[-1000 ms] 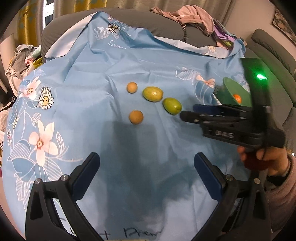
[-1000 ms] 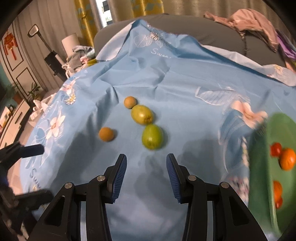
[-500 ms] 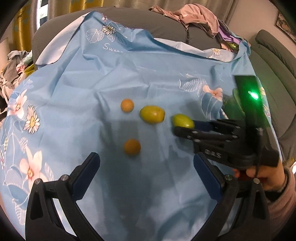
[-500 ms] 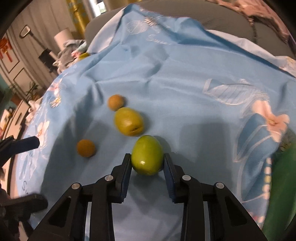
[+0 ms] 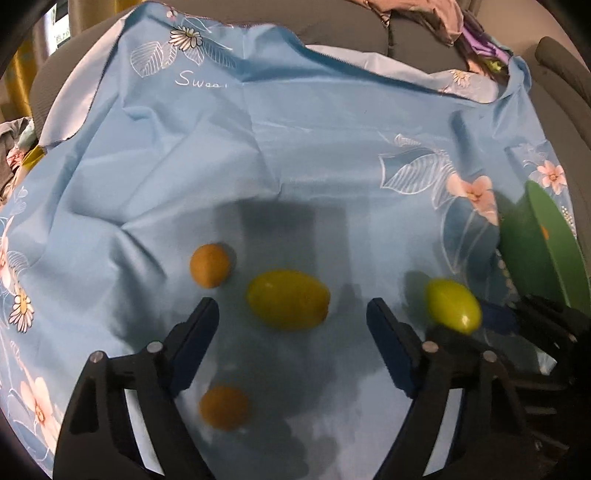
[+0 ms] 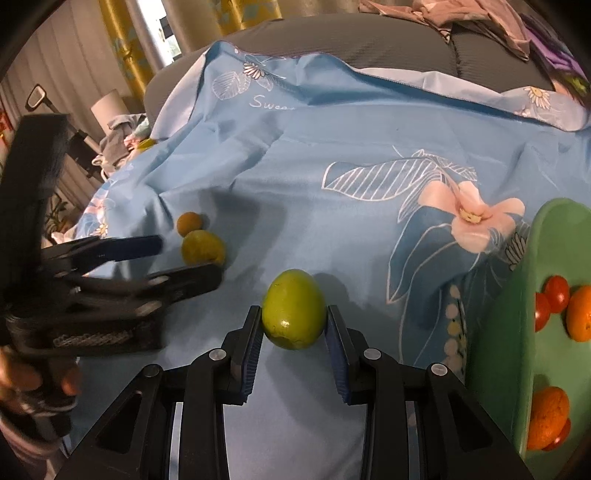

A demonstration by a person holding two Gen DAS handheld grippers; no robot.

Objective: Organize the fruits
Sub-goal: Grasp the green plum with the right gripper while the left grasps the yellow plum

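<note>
My right hand-held gripper (image 6: 293,332) holds a green fruit (image 6: 294,309) between its two blue pads, clamped at the fruit's widest part, above the blue floral cloth (image 6: 332,155). In the left wrist view the same fruit (image 5: 453,305) shows near the cloth's right edge, close beside the green plate (image 5: 554,236).

My left hand-held gripper (image 5: 291,321) is spread wide, its fingers either side of a yellow fruit (image 5: 289,299) without touching it. The fruit lies on the cloth near the middle. An orange fruit (image 5: 209,264) sits just beside it toward the far left, and a second orange fruit (image 5: 224,407) lies nearer to me, between the open fingers.

In the right wrist view the plate (image 6: 532,280) stands at the cloth's right edge, carrying oranges (image 6: 580,314) and small red tomatoes (image 6: 557,295). Clothes (image 6: 436,14) are heaped past the cloth's far edge.
</note>
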